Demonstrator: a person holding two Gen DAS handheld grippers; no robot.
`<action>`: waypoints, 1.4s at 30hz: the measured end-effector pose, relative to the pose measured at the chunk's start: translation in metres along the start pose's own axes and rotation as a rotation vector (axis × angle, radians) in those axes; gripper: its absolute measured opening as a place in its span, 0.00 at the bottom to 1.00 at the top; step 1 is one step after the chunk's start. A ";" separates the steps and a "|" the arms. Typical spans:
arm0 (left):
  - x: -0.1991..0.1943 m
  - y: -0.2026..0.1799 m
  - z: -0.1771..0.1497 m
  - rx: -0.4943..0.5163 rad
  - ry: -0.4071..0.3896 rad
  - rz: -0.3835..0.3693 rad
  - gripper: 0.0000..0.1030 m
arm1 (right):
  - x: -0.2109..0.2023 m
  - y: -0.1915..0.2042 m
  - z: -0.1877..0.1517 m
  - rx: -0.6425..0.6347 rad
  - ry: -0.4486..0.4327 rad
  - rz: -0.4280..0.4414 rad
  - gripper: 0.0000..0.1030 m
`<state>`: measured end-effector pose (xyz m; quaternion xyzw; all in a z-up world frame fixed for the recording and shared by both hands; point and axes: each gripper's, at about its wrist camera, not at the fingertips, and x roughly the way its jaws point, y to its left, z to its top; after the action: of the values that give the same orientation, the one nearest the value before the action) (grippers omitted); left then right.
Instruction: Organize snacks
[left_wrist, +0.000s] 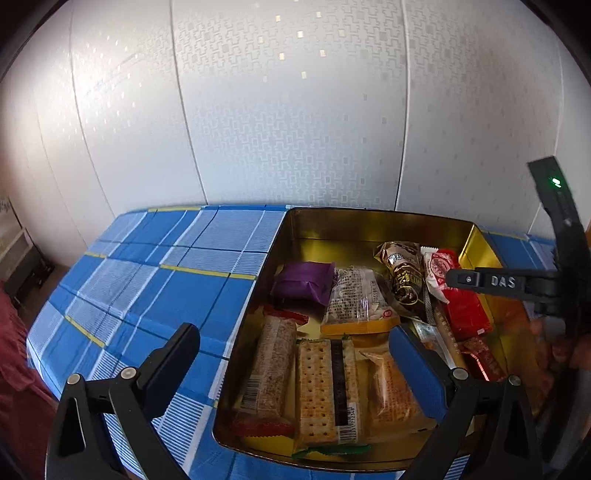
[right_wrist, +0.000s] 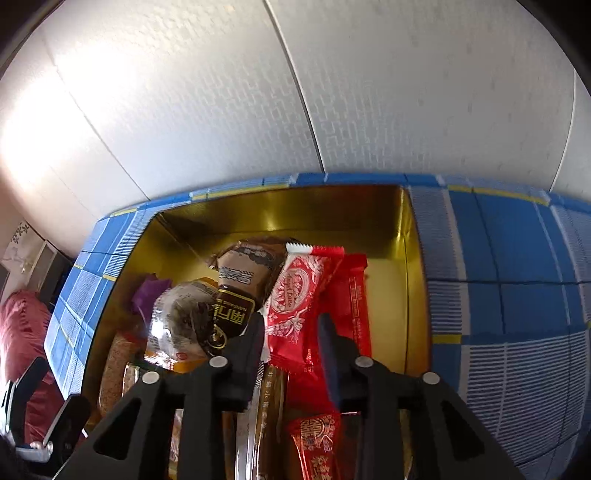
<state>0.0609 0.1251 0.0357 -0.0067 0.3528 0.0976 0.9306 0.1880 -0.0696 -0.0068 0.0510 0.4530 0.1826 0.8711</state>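
A gold-lined tin (left_wrist: 373, 225) was seen standing on a table covered with a blue plaid cloth (left_wrist: 155, 280), close against the patterned white wall, with the snacks already gathered inside it. In the left wrist view, the left tongs (left_wrist: 295, 354) were held wide apart at the bottom of the frame, nothing between them, one finger over the cloth and the other over the tin; this was judged a waiting pose, clear of the work.

In the right wrist view, the right tongs (right_wrist: 291, 332) were lowered into the tin at the lower centre of the frame, the jaws partly apart on either side of a red-and-white patterned wrapper (right_wrist: 295, 295). Contact could not be confirmed; the wrapper was judged either about to be gripped or just let go.

The packets appeared laid flat and side by side, presumably so that more would fit. At least ten could be counted in the left wrist view: one purple pouch (left_wrist: 303, 282), one clear bag with a yellow base (left_wrist: 360, 299), one brown-and-gold packet (left_wrist: 400, 269), one grain bar (left_wrist: 271, 369), one cracker pack (left_wrist: 327, 391), one orange pastry (left_wrist: 393, 391) and, at the right of the frame, about four red or striped wrappers, partly overlapped and hard to separate. No snack was seen on the cloth.
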 end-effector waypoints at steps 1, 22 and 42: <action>0.000 0.001 0.000 -0.008 0.000 -0.003 1.00 | -0.004 0.003 -0.001 -0.016 -0.017 -0.007 0.34; -0.029 -0.001 -0.017 -0.007 -0.049 0.037 1.00 | -0.083 0.036 -0.084 -0.083 -0.203 -0.110 0.55; -0.033 -0.005 -0.021 -0.002 -0.054 0.057 1.00 | -0.089 0.041 -0.087 -0.116 -0.233 -0.130 0.55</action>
<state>0.0238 0.1131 0.0409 0.0048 0.3273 0.1245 0.9367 0.0606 -0.0705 0.0212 -0.0081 0.3399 0.1444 0.9293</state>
